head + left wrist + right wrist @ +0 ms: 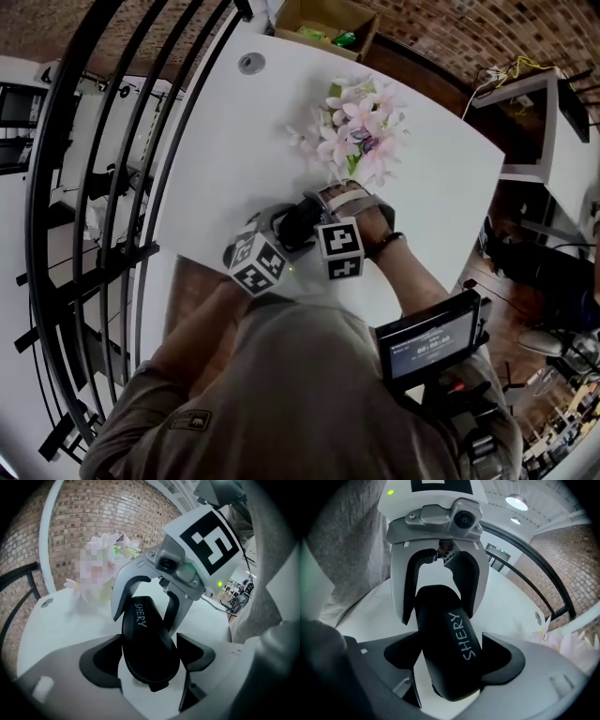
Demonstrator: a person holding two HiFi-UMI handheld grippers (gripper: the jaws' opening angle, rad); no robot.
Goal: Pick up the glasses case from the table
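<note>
A black glasses case (pixel 296 223) with white lettering lies low over the white table (pixel 220 159), end to end between my two grippers. They face each other. In the left gripper view the case (pixel 147 644) fills the gap of my left gripper (pixel 150 657), with both dark pads against its sides. The right gripper view shows the same case (pixel 450 653) wedged between the pads of my right gripper (pixel 452 657). From the head view, the left gripper (pixel 279 234) and right gripper (pixel 315 217) meet over the case. Whether the case still rests on the table is hidden.
A bunch of pink artificial flowers (pixel 354 131) stands just beyond the grippers. Further back are a round cable grommet (pixel 250 63) and a cardboard box (pixel 328 23). A black railing (pixel 103 187) runs along the table's left side.
</note>
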